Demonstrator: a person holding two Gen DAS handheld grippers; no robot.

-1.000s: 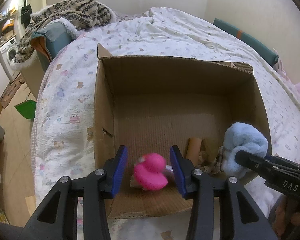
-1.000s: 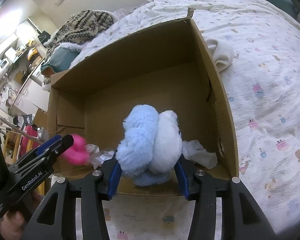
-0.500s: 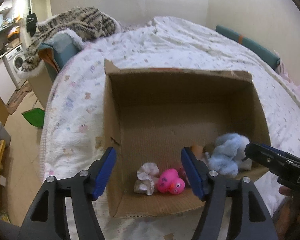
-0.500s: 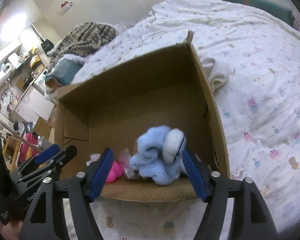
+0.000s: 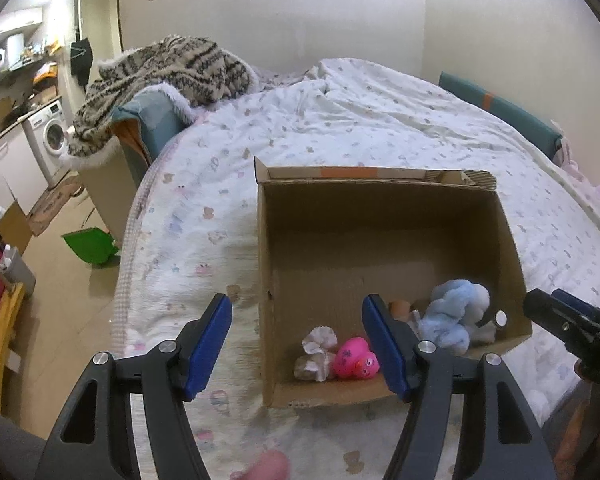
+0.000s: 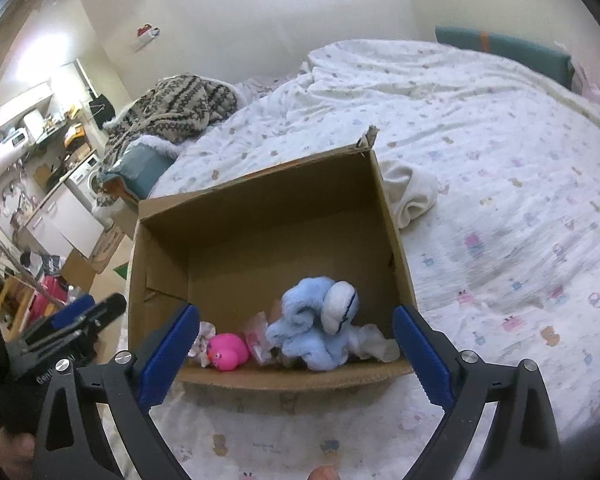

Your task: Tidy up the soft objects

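Observation:
An open cardboard box (image 5: 380, 216) (image 6: 260, 220) stands on the bed. Inside along its near wall lie a pink rubber duck (image 5: 356, 362) (image 6: 228, 352), a crumpled white cloth (image 5: 316, 350) and a light blue plush toy (image 5: 456, 314) (image 6: 316, 330). My left gripper (image 5: 300, 344) is open and empty, held back above the box's near left corner. My right gripper (image 6: 296, 360) is open and empty, above the box's near edge. The right gripper also shows at the right edge of the left wrist view (image 5: 568, 320).
The bed has a white printed quilt (image 5: 340, 120). A white cloth (image 6: 412, 196) lies beside the box's right wall. A patterned blanket (image 5: 164, 68) is piled at the bed's far left. A green dustpan (image 5: 90, 244) lies on the floor at left.
Both grippers opened, dropping the pink duck and the blue plush into the box, then pulled back and up from the box.

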